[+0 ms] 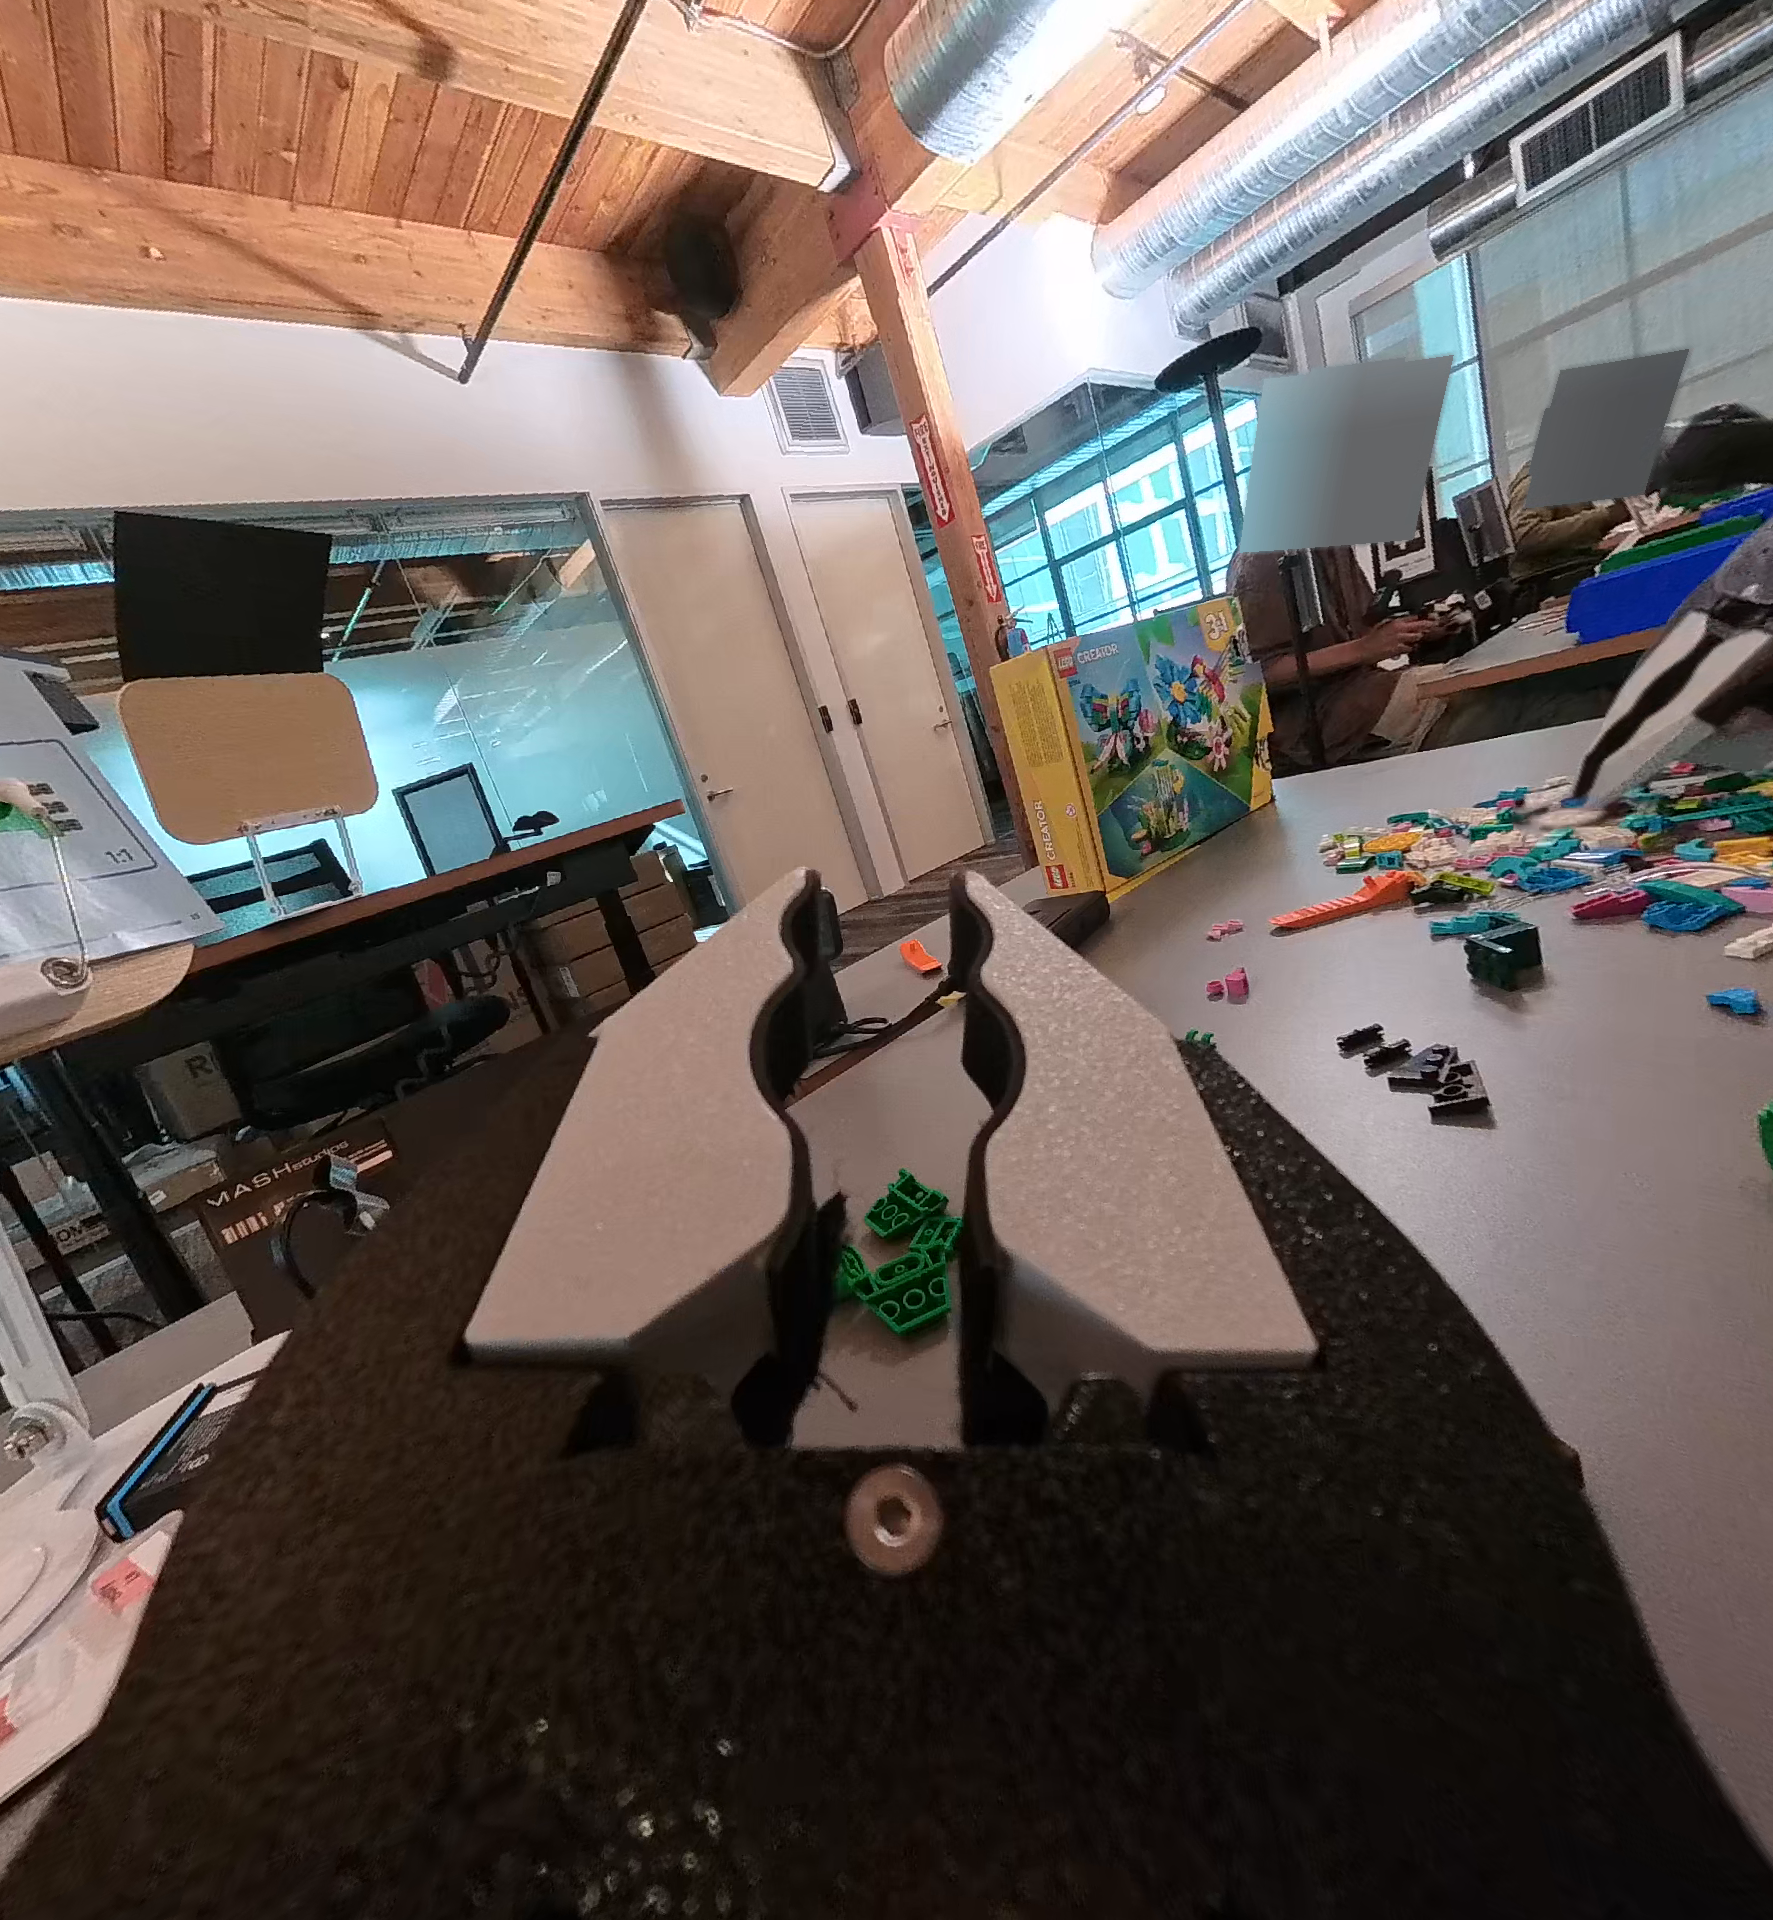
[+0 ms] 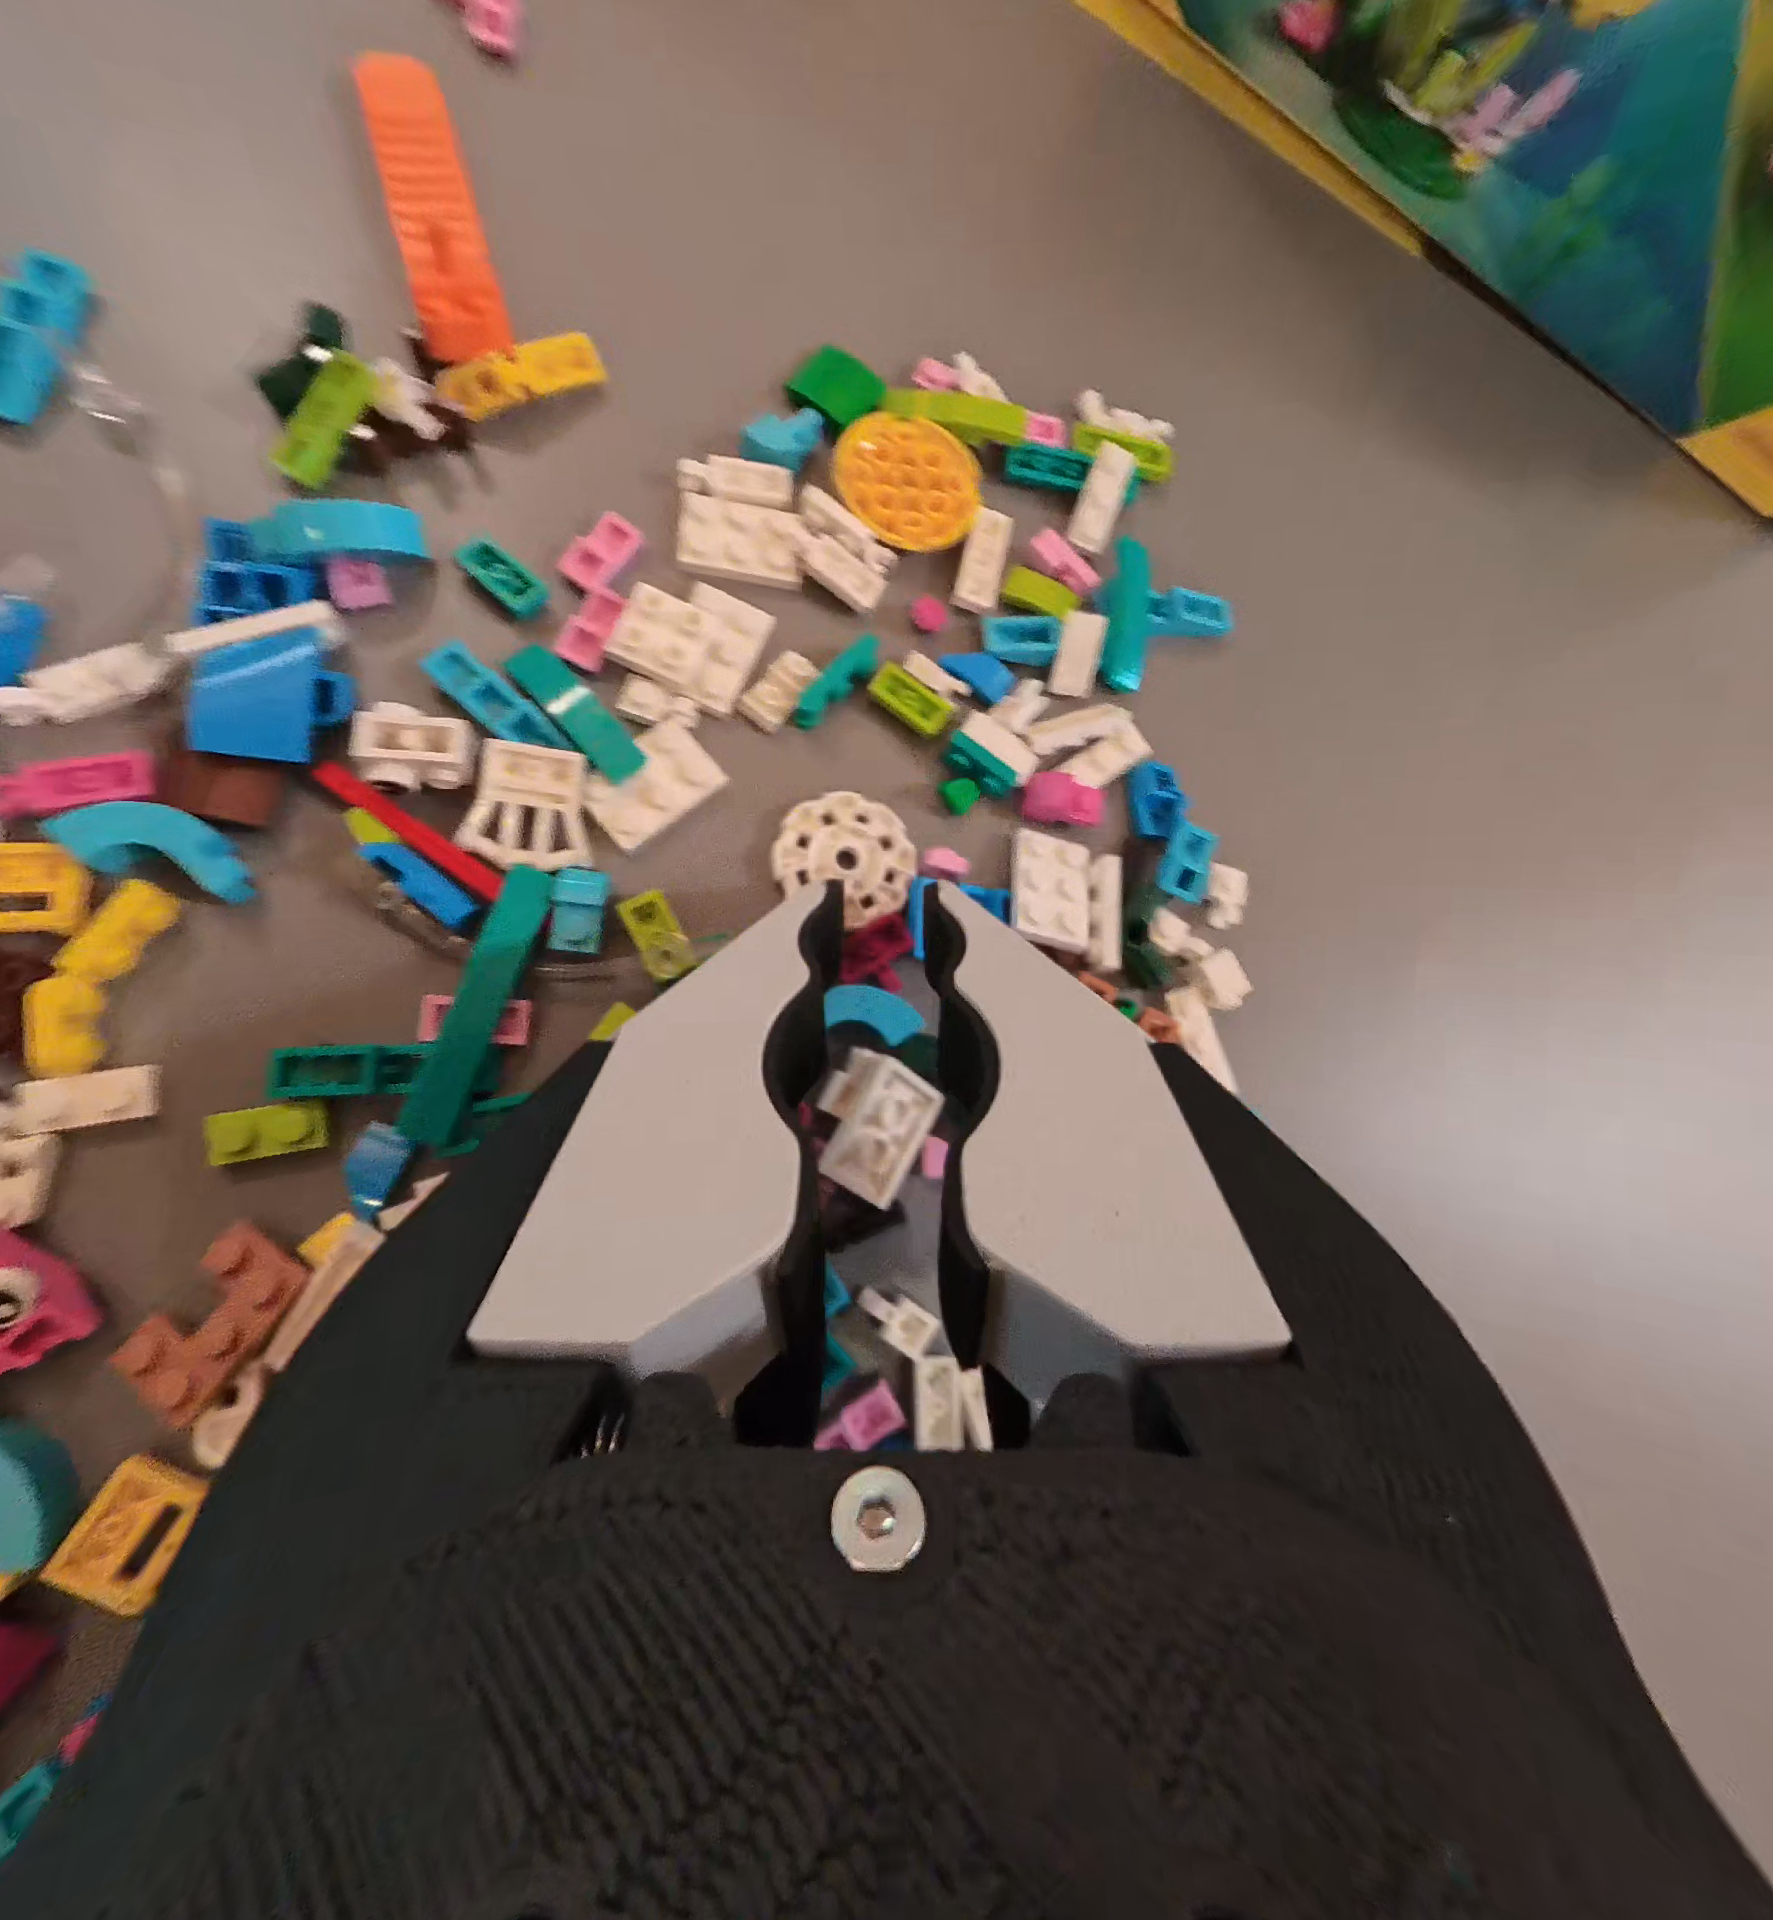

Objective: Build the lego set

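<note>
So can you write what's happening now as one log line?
left gripper: open, holding nothing, above green pieces | right gripper: open, over brick pile | box: upright on table

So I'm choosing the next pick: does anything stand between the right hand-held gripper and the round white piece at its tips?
Nothing visible does. The right hand-held gripper hangs right beside the round white piece, fingers slightly apart. Small dark pink bricks lie under the gap just behind the tips, crowding the piece.

Grey table [image 2: 1484,935] — bricks [image 2: 736,623] white, turquoise, pink, perhaps lime; orange separator [image 2: 435,208]; yellow-edged box [image 1: 1131,748].
</note>
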A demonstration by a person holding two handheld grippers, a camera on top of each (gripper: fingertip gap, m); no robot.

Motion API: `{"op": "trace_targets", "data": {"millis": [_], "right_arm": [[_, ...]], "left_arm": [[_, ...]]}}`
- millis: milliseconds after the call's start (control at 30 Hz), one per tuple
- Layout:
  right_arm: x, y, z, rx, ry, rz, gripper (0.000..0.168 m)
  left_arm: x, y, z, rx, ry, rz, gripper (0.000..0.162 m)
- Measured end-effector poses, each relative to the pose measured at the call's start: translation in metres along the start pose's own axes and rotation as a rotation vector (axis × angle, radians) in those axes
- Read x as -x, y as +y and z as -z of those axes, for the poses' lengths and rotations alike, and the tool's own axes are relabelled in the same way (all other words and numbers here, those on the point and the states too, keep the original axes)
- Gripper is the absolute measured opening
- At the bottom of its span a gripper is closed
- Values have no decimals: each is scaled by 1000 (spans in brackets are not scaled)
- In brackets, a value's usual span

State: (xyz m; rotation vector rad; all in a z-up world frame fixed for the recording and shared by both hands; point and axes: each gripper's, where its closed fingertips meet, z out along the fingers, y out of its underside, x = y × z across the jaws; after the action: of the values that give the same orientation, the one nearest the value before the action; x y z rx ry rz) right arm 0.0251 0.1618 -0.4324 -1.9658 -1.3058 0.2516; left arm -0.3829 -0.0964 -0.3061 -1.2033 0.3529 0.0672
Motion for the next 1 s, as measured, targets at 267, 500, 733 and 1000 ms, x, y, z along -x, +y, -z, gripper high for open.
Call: {"op": "trace_targets", "data": {"millis": [267, 500, 733, 1000], "right_arm": [[56, -34, 18, -180, -263, 49, 17], [81, -23, -1, -84, -251, 181, 15], [111, -46, 9, -185, -353, 180, 17], [86, -28, 4, -62, -204, 178, 14]], "left_arm": [[-1, 0, 0, 1, 3, 1, 21], [-1, 0, 0, 0, 6, 3, 21], [-2, 0, 0, 0, 9, 3, 21], [-1, 0, 0, -1, 10, 7, 21]]}}
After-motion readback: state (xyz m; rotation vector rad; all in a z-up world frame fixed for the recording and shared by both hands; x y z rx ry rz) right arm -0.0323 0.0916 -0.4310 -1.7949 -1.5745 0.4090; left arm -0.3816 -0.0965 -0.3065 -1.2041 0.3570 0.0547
